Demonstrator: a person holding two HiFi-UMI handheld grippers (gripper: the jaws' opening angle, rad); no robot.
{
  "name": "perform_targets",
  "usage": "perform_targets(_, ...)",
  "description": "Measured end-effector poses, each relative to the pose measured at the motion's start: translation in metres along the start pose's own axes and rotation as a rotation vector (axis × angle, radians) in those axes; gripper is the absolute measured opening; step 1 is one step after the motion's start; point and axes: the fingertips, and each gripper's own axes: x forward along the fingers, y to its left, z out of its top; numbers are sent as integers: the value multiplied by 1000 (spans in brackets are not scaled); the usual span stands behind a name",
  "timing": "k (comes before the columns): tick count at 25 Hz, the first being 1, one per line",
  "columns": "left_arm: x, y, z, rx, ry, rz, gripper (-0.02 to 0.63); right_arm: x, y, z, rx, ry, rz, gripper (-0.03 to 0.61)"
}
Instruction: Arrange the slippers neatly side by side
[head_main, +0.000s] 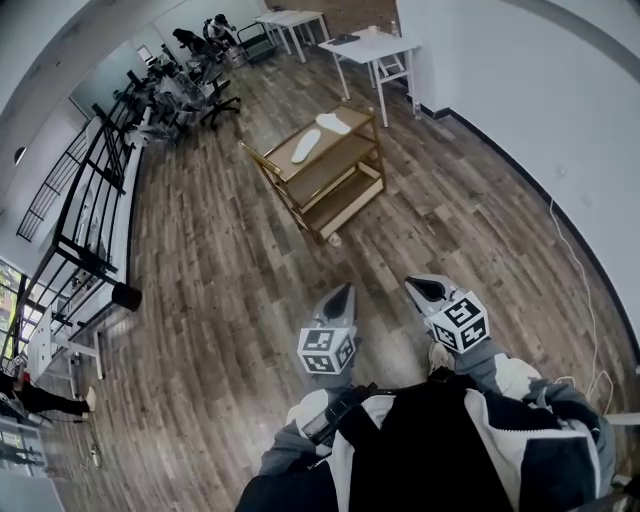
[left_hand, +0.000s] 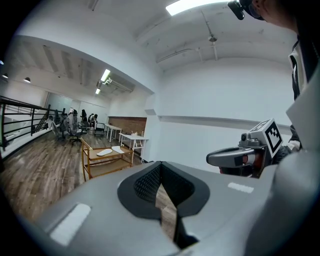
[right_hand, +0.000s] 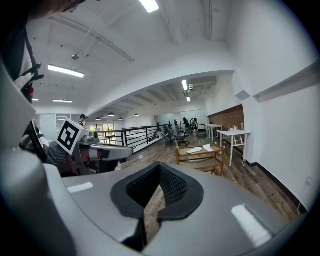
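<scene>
No readable text anywhere (only square marker patterns).

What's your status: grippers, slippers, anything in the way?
Shut, empty: left gripper, right gripper. Two slippers on wooden cart top shelf ahead, not aligned. No obstacle seen on floor between.

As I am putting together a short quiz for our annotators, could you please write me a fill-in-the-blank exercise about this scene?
The white slippers lie on the ____ shelf of the wooden cart. The number of slippers there is ____. The left tongs and the right tongs are both ____, with nothing between them. Beyond the cart stands a ____ table.
Missing words: top; two; shut; white.
</scene>
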Motion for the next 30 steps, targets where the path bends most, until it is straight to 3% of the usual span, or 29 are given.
perform_targets(8, 79, -1, 33, 8, -23, 66, 6, 25, -81, 32, -30, -22, 78, 2)
perform_targets(18, 180, -13, 53, 12, -28, 88, 6, 35, -184, 49, -24, -38, 97, 2)
perform_targets(30, 234, 8, 59, 26, -8, 99, 6, 66, -236, 54, -12, -21, 89, 2)
